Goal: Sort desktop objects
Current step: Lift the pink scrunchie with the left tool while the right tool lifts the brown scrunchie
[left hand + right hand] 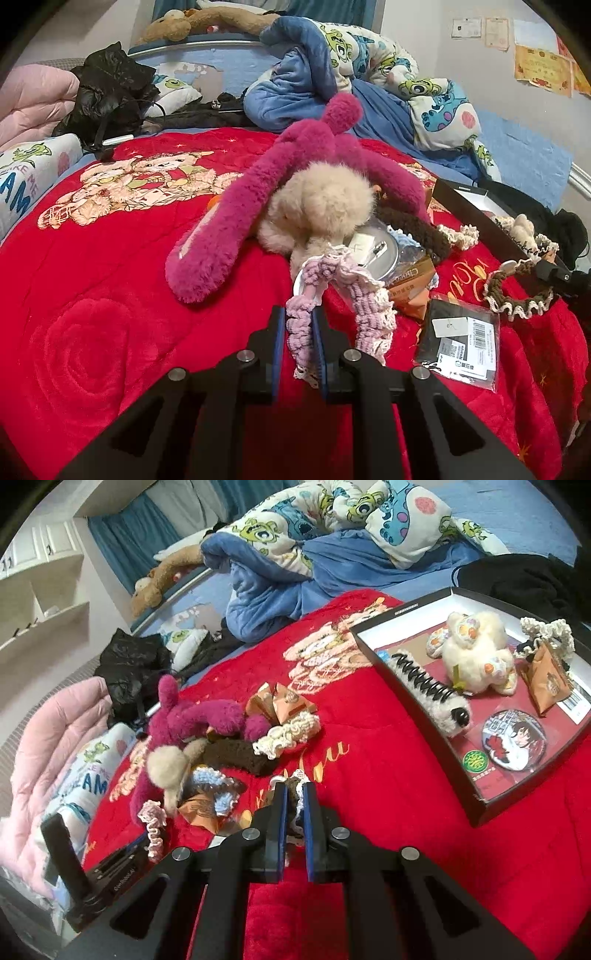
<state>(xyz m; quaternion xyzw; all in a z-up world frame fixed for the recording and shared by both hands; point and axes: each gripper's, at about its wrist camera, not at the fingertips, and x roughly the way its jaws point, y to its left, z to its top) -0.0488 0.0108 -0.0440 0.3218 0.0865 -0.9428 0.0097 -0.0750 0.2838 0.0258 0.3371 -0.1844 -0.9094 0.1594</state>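
- The left tool (300, 328) is closed on a pink crocheted scrunchie (334, 295); one strand of it is pressed between the two blue pads, and the rest of the loop hangs beside the right finger.
- The right tool (294, 805) is closed on a brown scrunchie with white lace edge (293, 794), which sits between its pads above the red blanket (388, 794).
- On the bed, near the middle of the red blanket, lies a pile: a magenta plush toy (236, 214), a beige fluffy toy (321, 206), a dark brown scrunchie (236, 755) and orange snack packets (280, 703).
- A black box (424, 698) stands at the right part of the blanket; inside are a white plush toy (476, 653), a round badge (513, 738) and one orange packet (546, 686).
- A flat black packet with barcode (458, 339) lies on the blanket, just right of the pink scrunchie.
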